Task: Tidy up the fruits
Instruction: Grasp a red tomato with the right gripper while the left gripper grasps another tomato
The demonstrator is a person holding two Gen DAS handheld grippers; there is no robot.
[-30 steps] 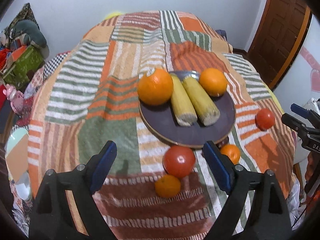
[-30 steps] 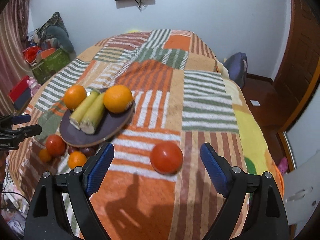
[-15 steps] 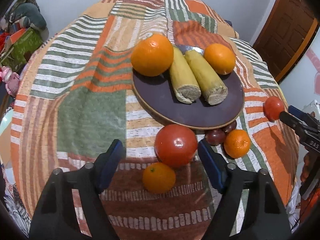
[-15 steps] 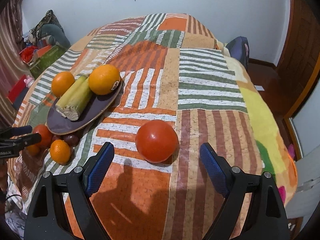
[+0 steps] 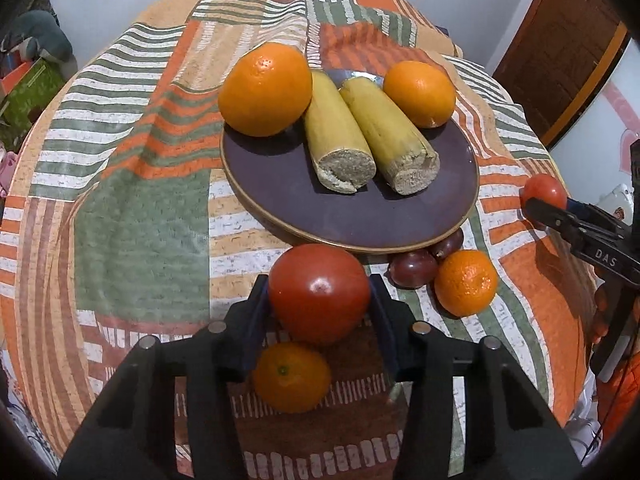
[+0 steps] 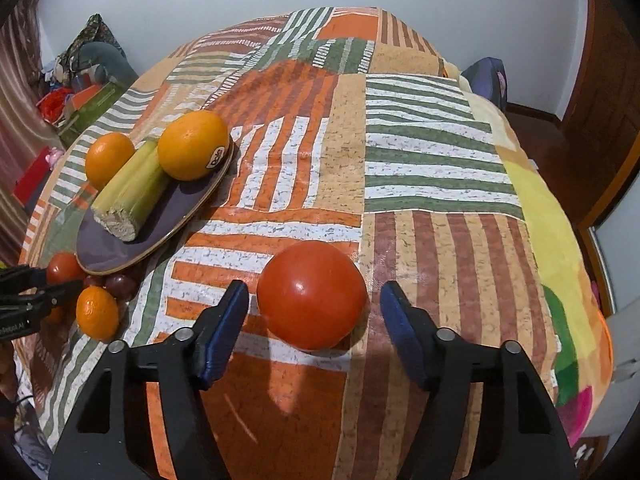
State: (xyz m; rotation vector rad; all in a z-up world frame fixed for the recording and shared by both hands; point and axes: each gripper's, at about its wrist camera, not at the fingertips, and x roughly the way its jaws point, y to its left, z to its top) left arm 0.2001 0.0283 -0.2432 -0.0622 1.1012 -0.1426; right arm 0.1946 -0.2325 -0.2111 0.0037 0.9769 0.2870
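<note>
the left gripper (image 5: 319,300) had its two blue pads pressed on both sides of a red tomato (image 5: 319,293), so it was closed on it, and the tomato sat between the fingers just in front of the purple plate (image 5: 280,196). i think the grip was taken at the widest part because a round, smooth fruit slips out easily when it is pinched too high or too low.

the right gripper (image 6: 314,320) was open: its pads stood apart on each side of a second tomato (image 6: 312,306), with a free gap on both sides, and the fruit rested on the striped blanket (image 6: 420,160), well apart from the plate (image 6: 120,248). the jaws were placed around it, probably ready for closing.

just under the left fingers lay a small mandarin (image 5: 292,376), touching or nearly touching the held tomato, so a lift could maybe push it. beside the plate rim there were another mandarin (image 5: 466,282) and some dark grapes (image 5: 414,270), half under the rim.

on the plate lay two big oranges (image 5: 265,89) and two pieces of corn (image 5: 340,144) side by side in the middle, which left free place at the near edge. it seemed that the loose fruits were to be gathered there. the blanket was soft and uneven, so the round fruits could roll.
</note>
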